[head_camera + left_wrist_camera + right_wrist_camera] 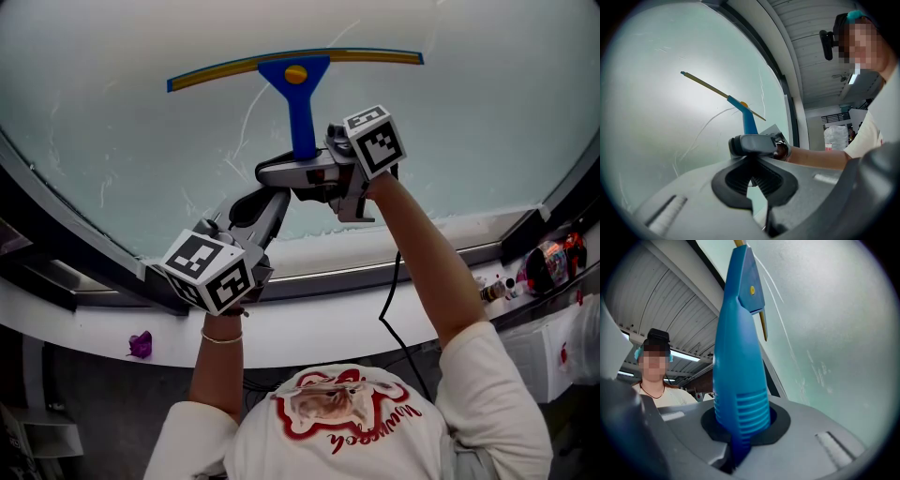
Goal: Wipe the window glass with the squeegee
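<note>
- Head view: we are logging the squeegee (pixel 302 94) lying flat against the window glass (pixel 487 112), its yellow-edged blade running across the pane above its blue handle.
- The right gripper (pixel 305 167) is clenching the lower end of that handle, and its marker cube is facing the camera.
- The left gripper (pixel 272 199) is reaching up from lower left, with its tips sitting just beside the right gripper's body.
- We are also noting a white sill (pixel 375 309) running below the pane, a small purple object (pixel 141 344) lying on it at left, and a black cable (pixel 389 300) hanging under the right arm.
- Left gripper view: the left gripper (pixel 751 164) is showing its jaws clenched together with nothing between them.
- Beyond its tips we are seeing the right gripper (pixel 757 144), and the squeegee (pixel 749 123) rising from it against the streaked glass (pixel 656 122).
- Right gripper view: the right gripper (pixel 740 437) is grasping the ribbed base of the squeegee (pixel 739 371), which is standing up straight from the jaws.
- The blade's end is touching the glass (pixel 834 333) at right.
</note>
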The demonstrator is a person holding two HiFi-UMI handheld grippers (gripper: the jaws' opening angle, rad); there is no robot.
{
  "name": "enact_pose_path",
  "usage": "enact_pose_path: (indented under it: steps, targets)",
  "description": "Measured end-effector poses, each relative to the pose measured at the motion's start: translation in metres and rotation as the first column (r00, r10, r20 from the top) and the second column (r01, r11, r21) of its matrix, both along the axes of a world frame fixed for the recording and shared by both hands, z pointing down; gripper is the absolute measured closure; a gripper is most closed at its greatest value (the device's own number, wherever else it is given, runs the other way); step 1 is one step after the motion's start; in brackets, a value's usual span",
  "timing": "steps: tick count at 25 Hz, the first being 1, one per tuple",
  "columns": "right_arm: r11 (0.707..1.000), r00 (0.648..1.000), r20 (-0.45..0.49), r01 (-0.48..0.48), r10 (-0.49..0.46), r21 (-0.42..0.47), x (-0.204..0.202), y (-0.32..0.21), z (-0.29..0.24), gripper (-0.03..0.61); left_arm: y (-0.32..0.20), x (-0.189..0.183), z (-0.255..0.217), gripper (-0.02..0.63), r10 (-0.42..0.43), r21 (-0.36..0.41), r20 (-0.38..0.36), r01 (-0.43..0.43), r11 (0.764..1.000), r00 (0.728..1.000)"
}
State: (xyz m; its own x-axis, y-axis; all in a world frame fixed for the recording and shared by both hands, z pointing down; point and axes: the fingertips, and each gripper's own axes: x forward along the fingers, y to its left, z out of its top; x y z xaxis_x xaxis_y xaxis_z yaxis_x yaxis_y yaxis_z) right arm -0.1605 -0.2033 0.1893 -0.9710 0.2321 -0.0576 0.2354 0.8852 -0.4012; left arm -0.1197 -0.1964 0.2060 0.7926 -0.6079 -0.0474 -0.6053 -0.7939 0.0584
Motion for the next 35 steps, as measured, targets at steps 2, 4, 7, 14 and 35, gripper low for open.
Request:
enact_pose_path:
  steps: [2, 4, 7, 14, 35]
  targets:
    - [1.000, 1.000, -0.002, 0.001, -0.002, -0.005, 0.000, 0.002, 0.003, 0.537, 0.003, 0.001, 0.002, 0.612, -0.002, -0.006, 0.003, 0.002, 1.000, 1.000]
    - [1.000, 1.000, -0.004, 0.003, -0.003, -0.009, 0.000, 0.004, 0.008, 0.537, 0.005, 0.001, 0.007, 0.612, -0.003, -0.011, -0.002, 0.002, 1.000, 1.000]
    - [1.000, 1.000, -0.006, 0.005, -0.005, -0.017, 0.000, 0.006, 0.014, 0.537, 0.006, 0.001, 0.013, 0.612, -0.005, -0.016, -0.005, 0.005, 1.000, 1.000]
    - [0.999, 1.000, -0.013, 0.009, -0.010, -0.039, 0.002, 0.005, 0.023, 0.535, 0.005, 0.002, 0.024, 0.612, -0.007, -0.048, -0.003, 0.007, 0.999, 1.000]
    - [0.997, 1.000, -0.021, 0.015, -0.017, -0.082, 0.001, 0.007, 0.053, 0.532, 0.007, 0.002, 0.052, 0.612, -0.007, -0.112, -0.012, 0.006, 0.994, 1.000]
